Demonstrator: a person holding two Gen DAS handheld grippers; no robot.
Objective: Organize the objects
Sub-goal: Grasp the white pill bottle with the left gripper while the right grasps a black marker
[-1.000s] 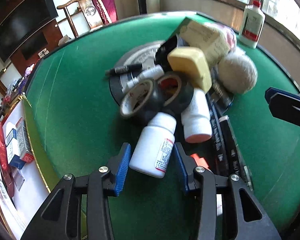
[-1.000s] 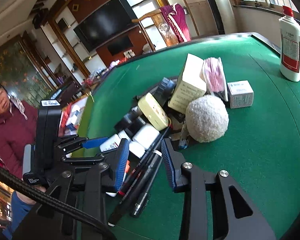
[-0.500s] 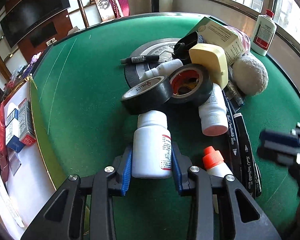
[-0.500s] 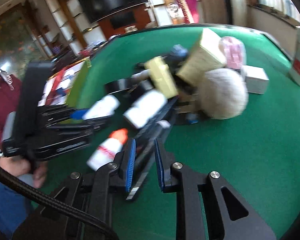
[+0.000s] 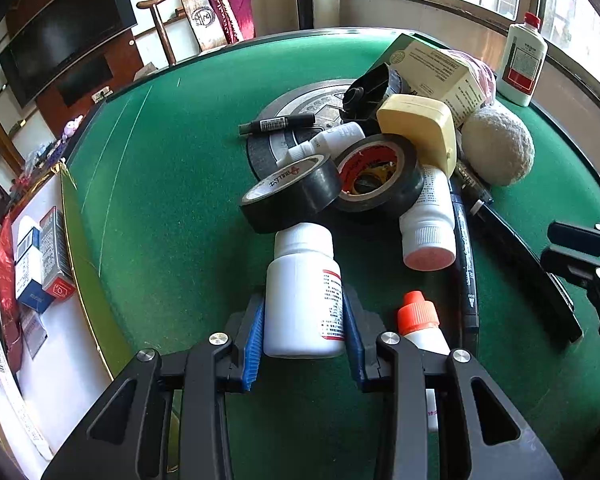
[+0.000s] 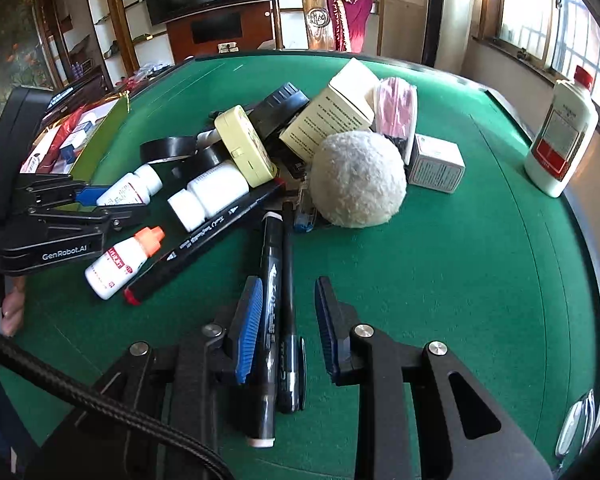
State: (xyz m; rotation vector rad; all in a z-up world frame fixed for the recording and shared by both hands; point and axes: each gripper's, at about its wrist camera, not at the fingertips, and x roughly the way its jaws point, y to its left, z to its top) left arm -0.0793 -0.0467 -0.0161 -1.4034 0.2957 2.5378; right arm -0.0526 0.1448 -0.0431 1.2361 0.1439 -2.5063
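Pinching the white pill bottle (image 5: 304, 304) just in front of the tape rolls (image 5: 292, 196), the left tool (image 5: 302, 336) has closed, while the right tool (image 6: 286, 320) has just reopened, straddling two black markers (image 6: 278, 300) unpinched on the bench (image 6: 460, 280).

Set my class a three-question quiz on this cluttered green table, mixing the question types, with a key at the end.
1. True or false: the white pill bottle lies between the pads of the left hand-held gripper.
2. Which thing wears an orange cap? A) the fluffy ball B) the small squeeze bottle C) the yellow case
3. How many black tape rolls lie in the pile?
Key: 1 true; the jaws have just been closing and now press its sides. 2 B. 3 two.
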